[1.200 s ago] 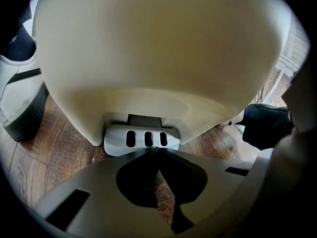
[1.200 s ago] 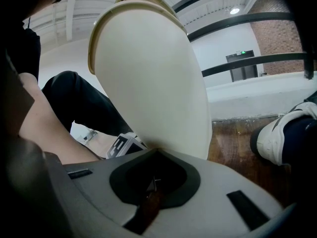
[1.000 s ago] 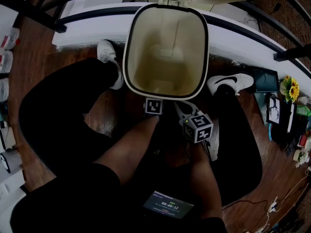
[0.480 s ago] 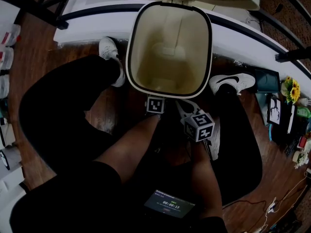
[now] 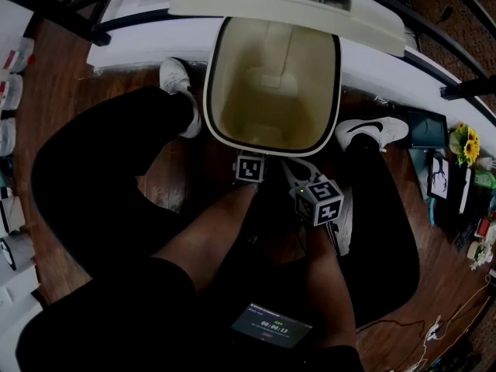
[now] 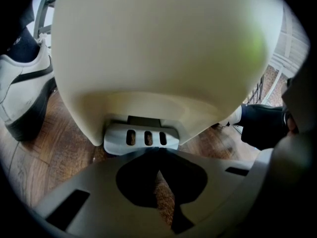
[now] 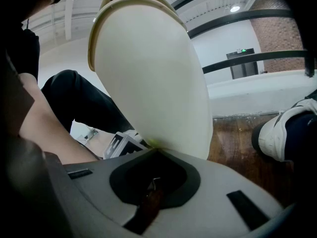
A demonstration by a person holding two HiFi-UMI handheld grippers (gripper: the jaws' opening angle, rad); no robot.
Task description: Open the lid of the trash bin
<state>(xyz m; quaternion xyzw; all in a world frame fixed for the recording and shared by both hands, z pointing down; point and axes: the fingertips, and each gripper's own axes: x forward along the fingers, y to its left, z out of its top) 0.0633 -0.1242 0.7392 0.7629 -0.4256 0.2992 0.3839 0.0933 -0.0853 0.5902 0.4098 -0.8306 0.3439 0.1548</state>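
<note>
The bin's [image 5: 232,91] lid [image 5: 287,2] stood raised. The left gripper [image 6: 157,151], jaws together, seemingly touched the pedal [image 6: 141,138]. The right gripper [image 7: 154,152], also closed, was against the bin.

Trash bin [image 5: 232,91] on wooden floor [image 5: 66,103]

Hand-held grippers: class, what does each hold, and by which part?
Nothing. The left hand-held gripper is shut, tips at the grey slotted pedal of the cream plastic trash bin; the right hand-held gripper is shut, empty.
</note>
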